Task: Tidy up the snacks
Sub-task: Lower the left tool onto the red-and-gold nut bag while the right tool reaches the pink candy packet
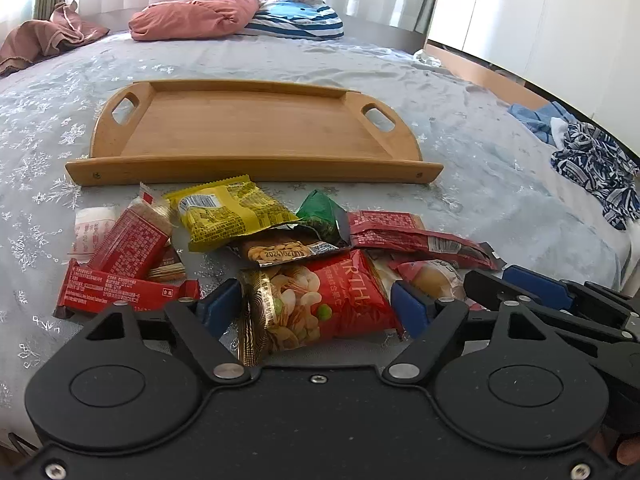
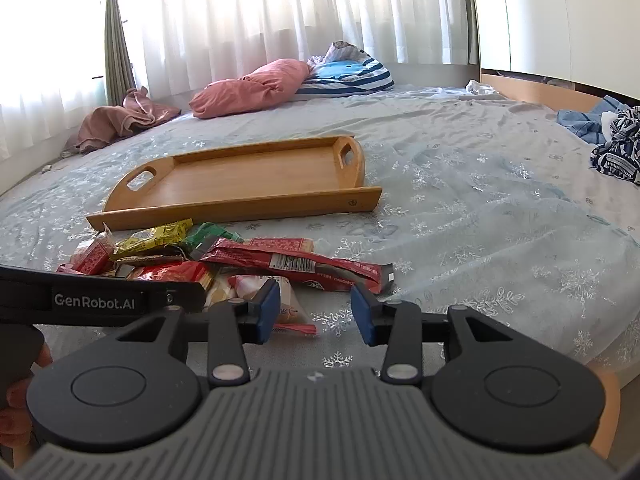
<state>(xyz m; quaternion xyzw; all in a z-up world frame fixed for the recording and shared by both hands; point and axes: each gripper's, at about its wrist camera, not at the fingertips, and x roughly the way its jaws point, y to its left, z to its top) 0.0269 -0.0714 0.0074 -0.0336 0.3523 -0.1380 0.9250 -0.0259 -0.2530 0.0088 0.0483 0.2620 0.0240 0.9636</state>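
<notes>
A pile of snack packets lies on the bedspread in front of a wooden tray [image 1: 256,169] [image 2: 236,209]. My left gripper [image 1: 316,306] straddles a red nut bag [image 1: 332,300]. Its blue pads sit at the bag's two edges, and the bag lies flat and uncrushed. A yellow packet [image 1: 228,212], a green packet [image 1: 320,210], red bars [image 1: 128,248] and a long dark-red packet [image 1: 416,240] [image 2: 296,264] lie around it. My right gripper [image 2: 316,314] stands open just right of the pile, over bare sheet. A small clear packet [image 2: 290,300] sits by its left pad.
A pink pillow [image 1: 196,14] and a striped pillow [image 1: 296,20] lie at the far end of the bed. Blue patterned clothes [image 1: 592,168] are heaped near the bed's right edge. A pink garment [image 2: 120,120] lies at the far left. Curtains hang behind the bed.
</notes>
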